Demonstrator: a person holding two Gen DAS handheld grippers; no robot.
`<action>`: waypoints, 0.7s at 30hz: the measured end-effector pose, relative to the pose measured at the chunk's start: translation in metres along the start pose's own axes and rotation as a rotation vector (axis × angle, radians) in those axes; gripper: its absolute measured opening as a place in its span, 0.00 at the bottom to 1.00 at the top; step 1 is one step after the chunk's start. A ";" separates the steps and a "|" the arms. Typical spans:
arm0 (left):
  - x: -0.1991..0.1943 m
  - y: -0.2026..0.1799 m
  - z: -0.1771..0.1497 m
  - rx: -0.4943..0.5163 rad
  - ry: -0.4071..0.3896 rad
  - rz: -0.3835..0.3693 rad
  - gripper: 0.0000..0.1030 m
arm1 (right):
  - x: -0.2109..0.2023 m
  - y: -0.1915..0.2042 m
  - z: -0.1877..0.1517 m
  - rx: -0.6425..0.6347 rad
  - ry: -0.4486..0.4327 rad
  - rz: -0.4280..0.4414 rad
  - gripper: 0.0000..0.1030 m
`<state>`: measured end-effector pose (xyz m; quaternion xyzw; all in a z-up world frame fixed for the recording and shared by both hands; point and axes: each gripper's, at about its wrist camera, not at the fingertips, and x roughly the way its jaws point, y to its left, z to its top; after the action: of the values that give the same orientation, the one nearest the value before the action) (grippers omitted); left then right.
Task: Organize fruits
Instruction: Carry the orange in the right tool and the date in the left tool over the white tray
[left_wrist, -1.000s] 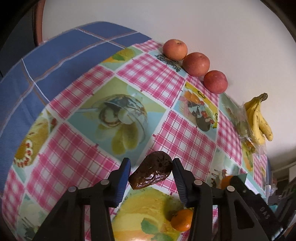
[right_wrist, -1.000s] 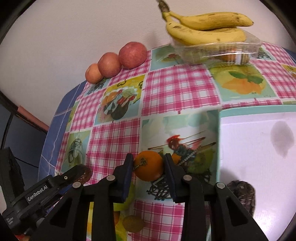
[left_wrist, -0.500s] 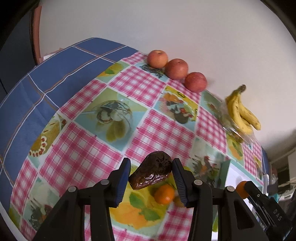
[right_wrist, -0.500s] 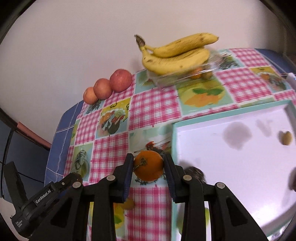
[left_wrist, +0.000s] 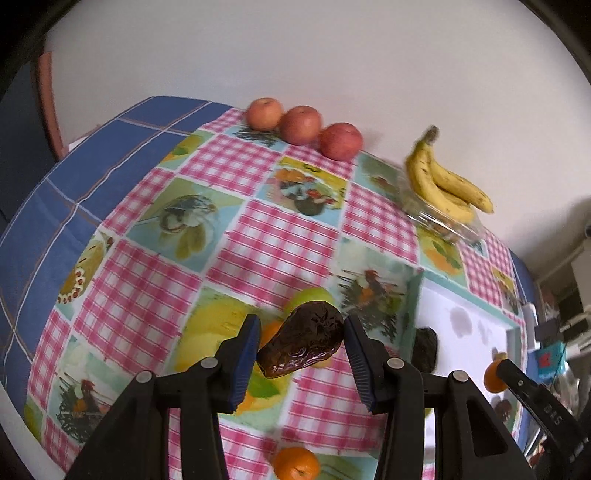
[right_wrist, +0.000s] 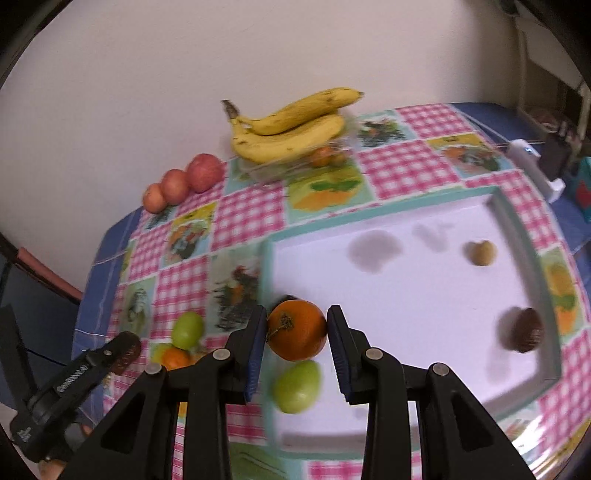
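Left wrist view: patchwork tablecloth (left_wrist: 258, 251) fills the frame, blue cloth edge at 9 o'clock.
Left gripper (left_wrist: 301, 349): pinching a wrinkled dark brown fruit (left_wrist: 303, 343) between its blue pads, held above the cloth.
Green fruit (left_wrist: 310, 297): just behind the brown fruit, toward 12 o'clock of it.
Mandarin (left_wrist: 295, 463): on the cloth at 6 o'clock.
Apples (left_wrist: 301, 123): 3 in a row against the wall at 12 o'clock.
Bananas (left_wrist: 443, 184): on a clear plastic tub at 2 o'clock.
Tray (left_wrist: 476, 317): white with a teal rim, at 3 o'clock; a dark fruit lies at its near-left corner.

Right wrist view: the same tray (right_wrist: 517, 236) spreads from centre to 3 o'clock.
Left gripper: seen again at 8 o'clock (right_wrist: 123, 350) with its dark load.
Right gripper (right_wrist: 297, 332): pads pressed on an orange (right_wrist: 297, 334), held over the tray's left edge.
Green pear-like fruit (right_wrist: 295, 386): below the orange, at 6 o'clock of it, on the tray.
Tray contents: 1 small yellowish fruit (right_wrist: 480, 253) at 2 o'clock, 1 brown fruit (right_wrist: 526, 334) at 3 o'clock.
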<state>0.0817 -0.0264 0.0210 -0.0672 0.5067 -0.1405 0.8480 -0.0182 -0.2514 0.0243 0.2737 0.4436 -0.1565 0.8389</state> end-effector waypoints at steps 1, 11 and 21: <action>0.000 -0.005 -0.002 0.009 0.003 -0.004 0.48 | -0.001 -0.006 0.000 0.004 0.002 -0.014 0.34; 0.007 -0.070 -0.028 0.136 0.060 -0.047 0.48 | -0.011 -0.085 0.012 0.064 0.018 -0.207 0.34; 0.014 -0.125 -0.060 0.276 0.131 -0.094 0.48 | -0.026 -0.138 0.020 0.115 -0.008 -0.278 0.34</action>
<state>0.0140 -0.1480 0.0123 0.0356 0.5332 -0.2525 0.8066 -0.0894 -0.3730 0.0108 0.2565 0.4641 -0.2976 0.7939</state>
